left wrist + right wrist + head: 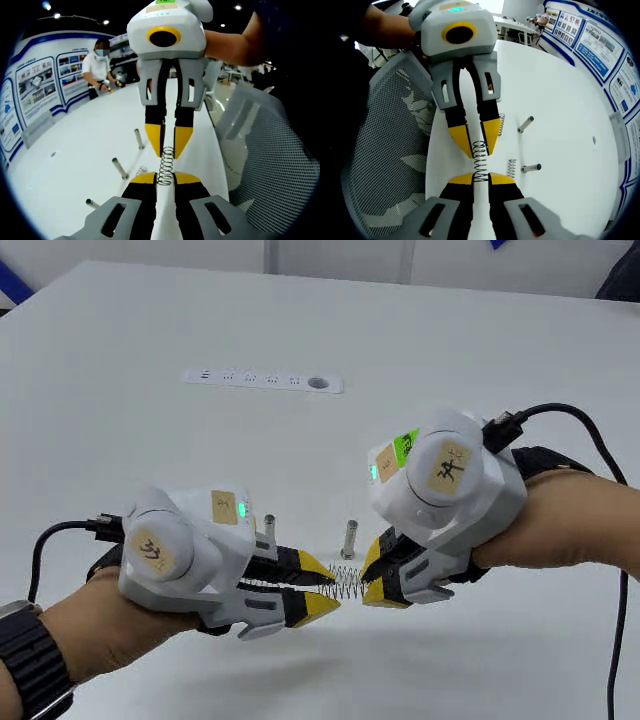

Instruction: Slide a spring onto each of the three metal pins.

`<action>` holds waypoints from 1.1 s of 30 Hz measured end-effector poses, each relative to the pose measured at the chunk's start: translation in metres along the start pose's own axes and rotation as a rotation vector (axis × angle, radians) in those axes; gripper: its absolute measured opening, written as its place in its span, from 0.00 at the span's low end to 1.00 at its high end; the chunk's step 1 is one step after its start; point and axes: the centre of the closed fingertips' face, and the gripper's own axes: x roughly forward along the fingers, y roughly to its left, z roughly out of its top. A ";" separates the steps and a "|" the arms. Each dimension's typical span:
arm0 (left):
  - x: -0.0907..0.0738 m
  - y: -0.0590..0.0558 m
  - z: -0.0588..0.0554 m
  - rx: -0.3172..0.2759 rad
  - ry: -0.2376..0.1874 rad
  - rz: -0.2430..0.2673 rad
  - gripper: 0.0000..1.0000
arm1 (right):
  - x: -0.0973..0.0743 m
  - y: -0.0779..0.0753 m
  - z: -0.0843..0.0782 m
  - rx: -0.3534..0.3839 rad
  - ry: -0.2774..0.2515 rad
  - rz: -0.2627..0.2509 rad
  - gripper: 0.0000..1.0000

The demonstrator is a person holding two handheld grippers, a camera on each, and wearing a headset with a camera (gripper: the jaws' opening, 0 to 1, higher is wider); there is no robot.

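A thin wire spring [348, 583] hangs level above the white table, stretched between my two grippers. My left gripper [325, 586] is shut on its left end and my right gripper [372, 576] is shut on its right end. In the left gripper view the spring [166, 164] runs from my own jaws up to the right gripper [168, 142]. Three short metal pins lie on the table: [120, 168], [139, 139], [91, 203]. Two pins [269, 525], [349, 537] show just behind the grippers. Loose springs [501, 124], [511, 167] lie next to pins [525, 124], [531, 168].
A white power strip [262, 379] lies further back on the table [120, 420]. A mesh chair [260, 150] stands at the table's near edge. A person [100, 67] stands far off. Cables trail from both grippers.
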 end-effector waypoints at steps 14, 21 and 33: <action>0.001 0.000 -0.002 0.000 0.019 0.005 0.11 | -0.021 0.000 0.036 -0.016 -0.110 -0.023 0.11; 0.000 0.000 -0.002 0.000 0.011 0.006 0.10 | -0.020 0.001 0.042 -0.031 -0.126 -0.023 0.12; 0.000 0.000 0.004 0.002 -0.010 0.006 0.10 | -0.016 0.001 0.037 -0.012 -0.118 -0.016 0.12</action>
